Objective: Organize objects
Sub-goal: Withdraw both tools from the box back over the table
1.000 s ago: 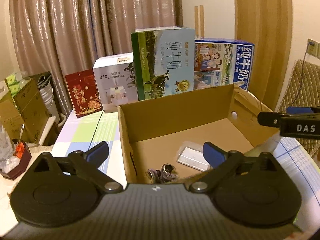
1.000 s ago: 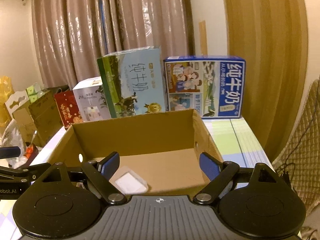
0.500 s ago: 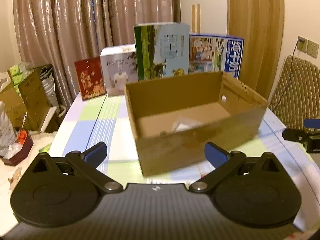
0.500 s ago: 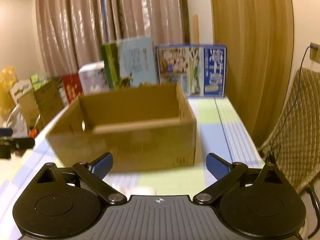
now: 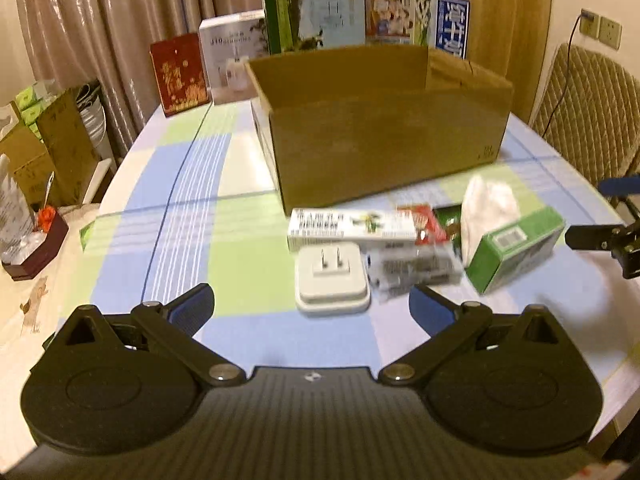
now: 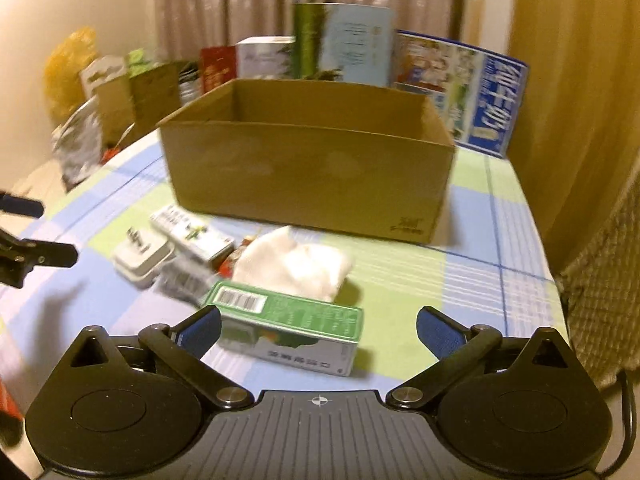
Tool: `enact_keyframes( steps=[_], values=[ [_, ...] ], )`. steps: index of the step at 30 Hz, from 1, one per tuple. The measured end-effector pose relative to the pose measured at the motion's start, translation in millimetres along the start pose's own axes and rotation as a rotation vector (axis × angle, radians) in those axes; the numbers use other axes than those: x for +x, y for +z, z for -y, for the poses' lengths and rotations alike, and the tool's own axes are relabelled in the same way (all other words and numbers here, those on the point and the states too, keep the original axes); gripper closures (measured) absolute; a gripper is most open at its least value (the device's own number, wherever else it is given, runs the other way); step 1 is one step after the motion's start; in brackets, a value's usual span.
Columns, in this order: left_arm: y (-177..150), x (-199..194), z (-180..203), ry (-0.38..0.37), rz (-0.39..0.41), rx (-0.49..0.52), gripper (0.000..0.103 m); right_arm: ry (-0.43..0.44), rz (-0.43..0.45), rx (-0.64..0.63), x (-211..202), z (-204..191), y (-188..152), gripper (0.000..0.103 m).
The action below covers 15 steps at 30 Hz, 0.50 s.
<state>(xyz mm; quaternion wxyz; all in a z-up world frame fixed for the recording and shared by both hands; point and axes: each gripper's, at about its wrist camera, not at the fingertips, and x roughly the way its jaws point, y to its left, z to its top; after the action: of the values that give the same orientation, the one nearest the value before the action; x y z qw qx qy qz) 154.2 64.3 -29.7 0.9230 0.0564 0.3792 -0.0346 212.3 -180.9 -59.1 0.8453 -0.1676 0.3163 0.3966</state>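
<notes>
An open cardboard box (image 5: pixel 384 148) (image 6: pixel 308 172) stands on the checked tablecloth. In front of it lie a white plug adapter (image 5: pixel 332 280) (image 6: pixel 140 254), a long white carton (image 5: pixel 348 226) (image 6: pixel 192 236), a clear packet (image 5: pixel 416 270), a red wrapper (image 5: pixel 424 220), a white cloth (image 5: pixel 488 204) (image 6: pixel 296 262) and a green box (image 5: pixel 516 248) (image 6: pixel 292 326). My left gripper (image 5: pixel 312 314) is open and empty, just short of the adapter. My right gripper (image 6: pixel 318 328) is open, its fingers either side of the green box without touching it.
Milk cartons (image 5: pixel 316 8) (image 6: pixel 460 80), a white appliance box (image 5: pixel 230 60) and a red box (image 5: pixel 180 72) stand behind the cardboard box. Cartons and bags (image 5: pixel 44 136) crowd the left. A quilted chair (image 5: pixel 588 112) stands at the right table edge.
Both grippers have pulled back and lowered from over the cardboard box to the table in front of it. The loose items have come into view. Both stay open.
</notes>
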Motion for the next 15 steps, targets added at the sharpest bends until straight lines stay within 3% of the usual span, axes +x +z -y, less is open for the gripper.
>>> enact_keyframes(
  steps=[6,15],
  values=[
    [0,8,-4,0.01,0.008,-0.013,0.001,0.04,0.02,-0.225,11,-16,-2,0.002],
    [1,25,0,-0.062,-0.003,-0.014,0.001,0.102,-0.121,-0.345,52,-7,-3,0.002]
  ],
)
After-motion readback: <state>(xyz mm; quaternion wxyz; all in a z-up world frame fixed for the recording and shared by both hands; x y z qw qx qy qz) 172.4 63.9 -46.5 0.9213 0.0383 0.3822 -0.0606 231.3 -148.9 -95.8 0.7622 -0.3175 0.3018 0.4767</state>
